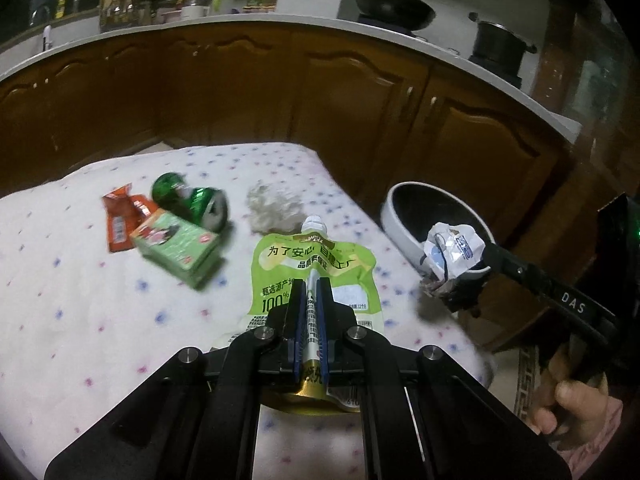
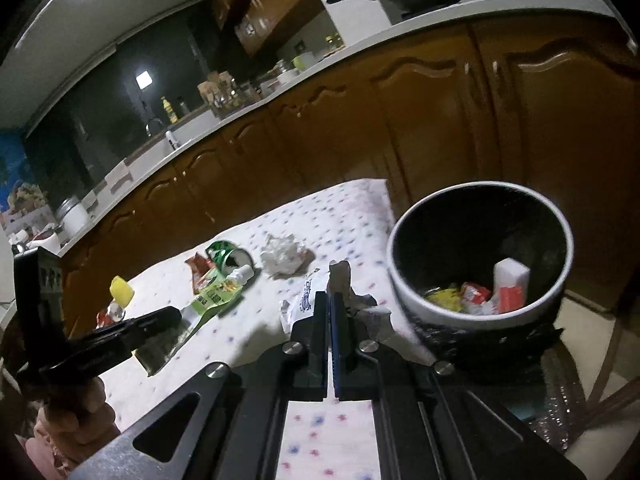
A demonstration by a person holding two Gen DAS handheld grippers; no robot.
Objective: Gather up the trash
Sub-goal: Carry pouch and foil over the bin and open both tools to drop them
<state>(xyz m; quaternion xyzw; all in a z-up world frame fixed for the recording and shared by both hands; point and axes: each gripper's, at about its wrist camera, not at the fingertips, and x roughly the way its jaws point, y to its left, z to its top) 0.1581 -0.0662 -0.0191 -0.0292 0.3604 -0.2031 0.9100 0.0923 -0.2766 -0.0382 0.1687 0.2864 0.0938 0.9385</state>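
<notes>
My left gripper (image 1: 311,280) is shut on a green spouted drink pouch (image 1: 316,256) and holds it over the dotted tablecloth (image 1: 80,280). My right gripper (image 2: 330,296) is shut on a crumpled white wrapper (image 2: 304,300), which also shows in the left wrist view (image 1: 452,246) beside the rim of the trash bin (image 1: 400,220). The bin (image 2: 480,312) stands off the table's right edge and holds several wrappers and a white carton (image 2: 510,280). A crushed green can (image 1: 192,202), a green box (image 1: 176,246), an orange wrapper (image 1: 120,220) and a tissue wad (image 1: 272,208) lie on the cloth.
Brown kitchen cabinets (image 1: 280,92) with a white countertop (image 1: 240,20) run behind the table. A black wok (image 1: 384,6) and a pot (image 1: 500,40) sit on the counter. A yellow-capped object (image 2: 120,290) lies at the table's left in the right wrist view.
</notes>
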